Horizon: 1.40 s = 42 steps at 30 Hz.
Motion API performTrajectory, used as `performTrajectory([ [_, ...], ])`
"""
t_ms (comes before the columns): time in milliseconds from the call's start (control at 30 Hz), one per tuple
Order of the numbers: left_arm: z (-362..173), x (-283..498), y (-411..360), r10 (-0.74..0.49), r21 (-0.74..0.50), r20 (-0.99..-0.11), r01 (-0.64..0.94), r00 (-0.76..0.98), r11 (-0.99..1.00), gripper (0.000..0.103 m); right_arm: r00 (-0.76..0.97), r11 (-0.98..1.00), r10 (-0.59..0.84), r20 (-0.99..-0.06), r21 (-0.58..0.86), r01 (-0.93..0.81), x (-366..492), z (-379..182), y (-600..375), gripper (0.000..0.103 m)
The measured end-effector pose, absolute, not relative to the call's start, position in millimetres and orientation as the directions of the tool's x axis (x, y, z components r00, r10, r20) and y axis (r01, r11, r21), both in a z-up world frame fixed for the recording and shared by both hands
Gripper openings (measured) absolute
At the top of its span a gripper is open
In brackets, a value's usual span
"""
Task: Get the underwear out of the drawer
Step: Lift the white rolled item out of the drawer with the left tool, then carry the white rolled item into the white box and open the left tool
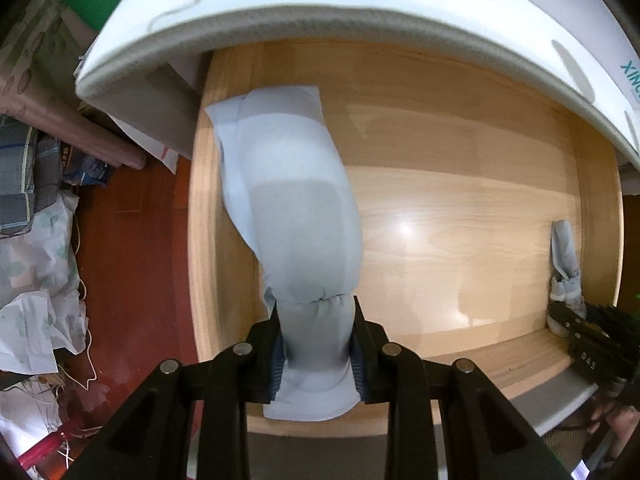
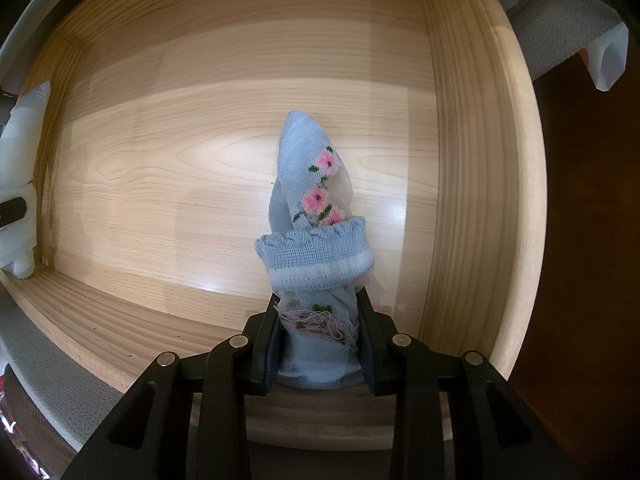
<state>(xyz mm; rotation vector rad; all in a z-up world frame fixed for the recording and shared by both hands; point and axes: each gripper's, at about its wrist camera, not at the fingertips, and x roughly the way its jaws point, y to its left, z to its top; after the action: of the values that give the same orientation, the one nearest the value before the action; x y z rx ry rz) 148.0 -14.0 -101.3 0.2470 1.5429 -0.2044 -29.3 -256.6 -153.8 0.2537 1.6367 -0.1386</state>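
Fingers (image 1: 280, 354) of left gripper (image 1: 318, 354) clamp pale underwear (image 1: 296, 208); right gripper (image 2: 320, 350) pinches flowered sock (image 2: 316, 248).

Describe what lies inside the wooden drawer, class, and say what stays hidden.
Inside the wooden drawer: pale blue underwear in the left gripper and a flowered blue sock in the right gripper. The floor beneath both is covered.
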Motion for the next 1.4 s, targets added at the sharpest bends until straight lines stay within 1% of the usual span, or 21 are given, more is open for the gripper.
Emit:
performTrajectory([
  [600,-60,136,-22,-0.027,-0.040,-0.999,0.331,-0.043,0.943,0.027,-0.065,0.967,0.083,-0.994,0.065,0.248,-26,-154,-256,0.030],
  [1133,-7,106,-20,-0.075,-0.040,-0.995,0.412,0.069,0.910,0.027,-0.066,0.967,0.082,-0.994,0.064,0.247,-25,-156,-255,0.030],
  [1333,19,99,-14,-0.151,-0.094,-0.983,0.433,0.101,0.896,0.027,-0.066,0.967,0.082,-0.994,0.063,0.246,-24,-156,-254,0.030],
  [1400,29,97,-13,-0.162,-0.094,-0.980,0.439,0.119,0.893,0.027,-0.066,0.967,0.081,-0.994,0.063,0.246,-23,-156,-254,0.030],
])
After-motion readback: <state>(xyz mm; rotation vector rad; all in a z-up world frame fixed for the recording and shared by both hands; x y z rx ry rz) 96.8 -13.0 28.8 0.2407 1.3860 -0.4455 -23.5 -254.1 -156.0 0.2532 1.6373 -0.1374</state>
